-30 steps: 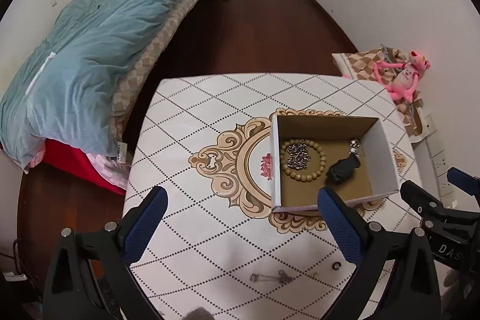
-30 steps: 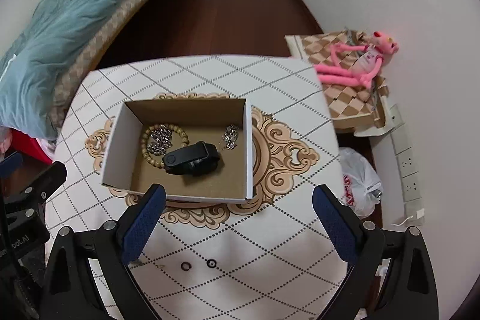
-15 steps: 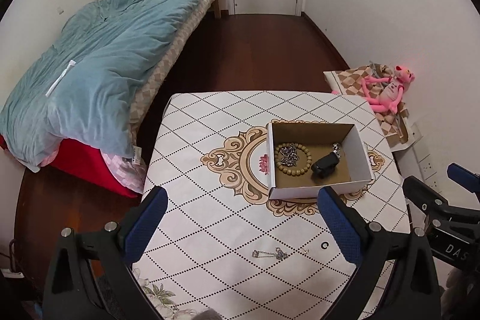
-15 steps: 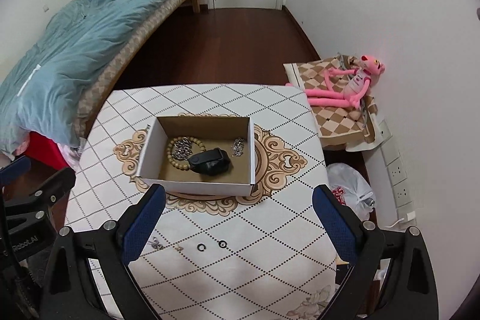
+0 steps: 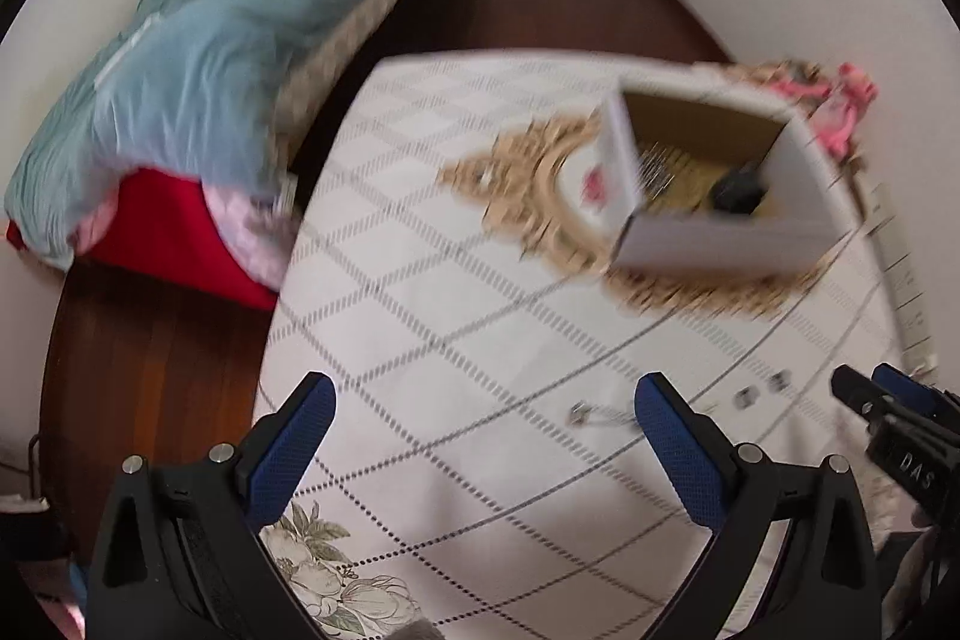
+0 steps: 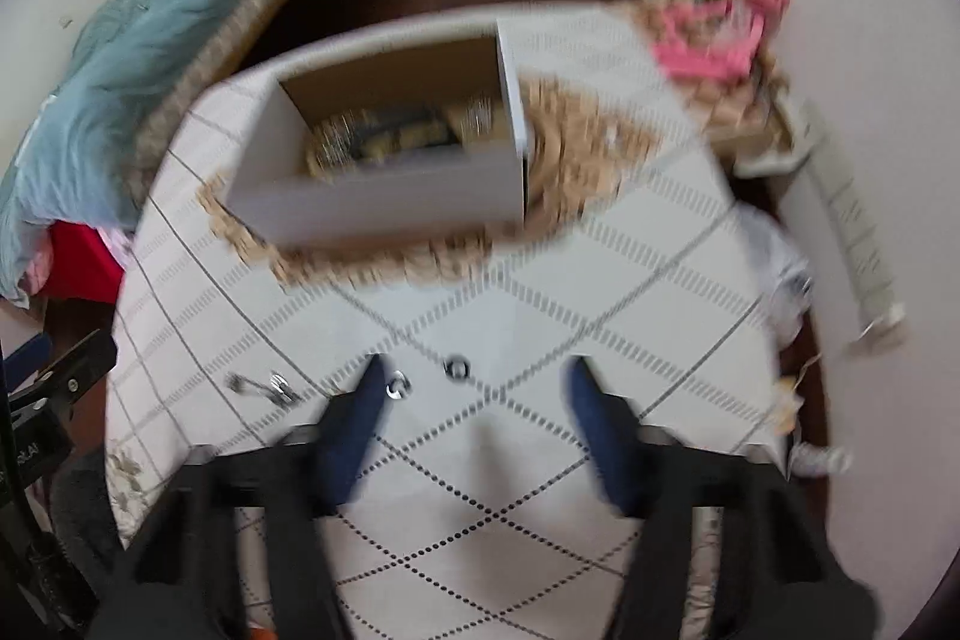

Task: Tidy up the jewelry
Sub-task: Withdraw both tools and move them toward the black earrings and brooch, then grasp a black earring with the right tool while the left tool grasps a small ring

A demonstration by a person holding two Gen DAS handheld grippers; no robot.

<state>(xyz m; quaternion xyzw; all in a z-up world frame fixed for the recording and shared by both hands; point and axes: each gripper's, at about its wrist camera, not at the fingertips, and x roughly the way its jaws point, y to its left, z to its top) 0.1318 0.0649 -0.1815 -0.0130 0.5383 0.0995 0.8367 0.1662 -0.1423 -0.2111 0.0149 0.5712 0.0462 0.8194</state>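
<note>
**Hovering over 2 loose rings**

Hovering low at the bottom of its frame, the right gripper [image 6: 474,388] has its jaws spread wide and holds nothing. 2 rings lie on the table [image 6: 630,292]: ring [image 6: 396,388] just beside the left fingertip, ring [image 6: 457,368] in the gap between the fingers. A chain [image 6: 264,385] lies at lower left. The box [image 6: 384,196], upper centre, holds blurred jewelry.

The left gripper [image 5: 480,400], bottom of its frame, is also wide open and empty. There the box [image 5: 720,232] sits at upper right, the chain [image 5: 600,415] touching or just beside the right fingertip. Both views are motion-blurred.
</note>
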